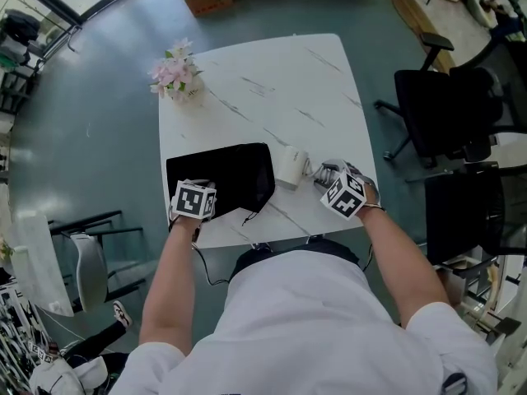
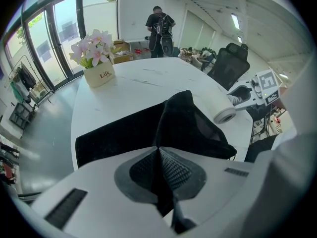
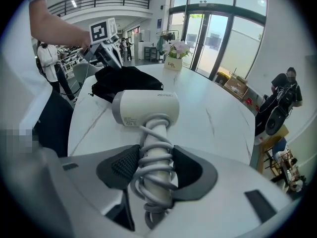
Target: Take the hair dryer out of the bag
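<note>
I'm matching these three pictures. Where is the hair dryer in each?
Head view: hair dryer just right of centre, beside the bag.
Left gripper view: hair dryer right of middle, past the bag.
Right gripper view: hair dryer centre, handle in the right hand-held gripper.
Shared landmark: the flower pot.

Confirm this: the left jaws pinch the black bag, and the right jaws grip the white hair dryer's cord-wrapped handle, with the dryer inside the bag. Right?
Not quite. The hair dryer is outside the bag, over the white table; the right gripper view shows it. The rest holds: the left gripper pinches the bag, and the right gripper grips the cord-wrapped handle.
</note>
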`<state>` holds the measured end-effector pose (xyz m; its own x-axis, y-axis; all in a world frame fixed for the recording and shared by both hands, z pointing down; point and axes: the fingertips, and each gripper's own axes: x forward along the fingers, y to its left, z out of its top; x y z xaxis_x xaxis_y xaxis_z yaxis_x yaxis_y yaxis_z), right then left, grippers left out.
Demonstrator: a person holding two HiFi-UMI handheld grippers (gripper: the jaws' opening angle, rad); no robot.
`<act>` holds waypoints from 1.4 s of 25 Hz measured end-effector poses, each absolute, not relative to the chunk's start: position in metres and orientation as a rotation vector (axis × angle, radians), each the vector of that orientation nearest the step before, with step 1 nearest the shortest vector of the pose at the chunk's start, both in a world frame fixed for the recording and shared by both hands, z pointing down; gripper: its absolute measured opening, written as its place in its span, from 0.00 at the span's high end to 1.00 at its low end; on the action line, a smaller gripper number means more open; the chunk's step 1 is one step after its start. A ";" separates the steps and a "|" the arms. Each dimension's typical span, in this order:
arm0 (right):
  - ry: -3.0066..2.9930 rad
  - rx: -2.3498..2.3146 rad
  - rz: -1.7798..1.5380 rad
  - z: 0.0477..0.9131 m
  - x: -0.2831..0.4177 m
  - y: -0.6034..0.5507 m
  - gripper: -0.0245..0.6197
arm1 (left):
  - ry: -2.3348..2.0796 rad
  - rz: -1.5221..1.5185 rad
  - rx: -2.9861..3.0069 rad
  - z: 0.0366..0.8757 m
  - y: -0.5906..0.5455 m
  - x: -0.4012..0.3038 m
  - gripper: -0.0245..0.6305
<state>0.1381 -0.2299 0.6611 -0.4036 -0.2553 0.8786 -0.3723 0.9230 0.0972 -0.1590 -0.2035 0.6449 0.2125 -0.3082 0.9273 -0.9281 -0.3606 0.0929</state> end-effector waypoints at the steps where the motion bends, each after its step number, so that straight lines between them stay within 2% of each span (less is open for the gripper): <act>1: -2.007 0.448 0.135 0.661 0.142 -0.229 0.60 | -1.149 1.149 1.805 0.645 -0.204 -0.158 0.93; 17: -1.962 0.462 0.130 0.664 0.183 -0.220 0.60 | -1.135 1.108 1.856 0.644 -0.201 -0.148 0.93; 22: -1.938 0.514 0.094 0.661 0.182 -0.223 0.57 | -1.087 1.032 1.909 0.644 -0.201 -0.138 0.92; 23: -1.941 0.535 0.090 0.658 0.181 -0.224 0.55 | -1.076 1.013 1.921 0.642 -0.200 -0.136 0.86; 24: -1.944 0.558 0.091 0.655 0.180 -0.224 0.54 | -1.069 0.999 1.929 0.640 -0.200 -0.134 0.75; 26: -1.943 0.606 0.106 0.650 0.177 -0.224 0.53 | -1.062 0.976 1.942 0.636 -0.199 -0.133 0.67; 35: -2.047 0.946 0.249 0.599 0.141 -0.187 0.53 | -1.060 0.833 2.040 0.603 -0.193 -0.134 0.64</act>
<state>0.1411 -0.1874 0.5994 -0.3571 -0.5340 0.7664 -0.7024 0.6944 0.1565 -0.1343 -0.1927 0.6030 0.4626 -0.4205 0.7805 -0.8577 -0.4350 0.2739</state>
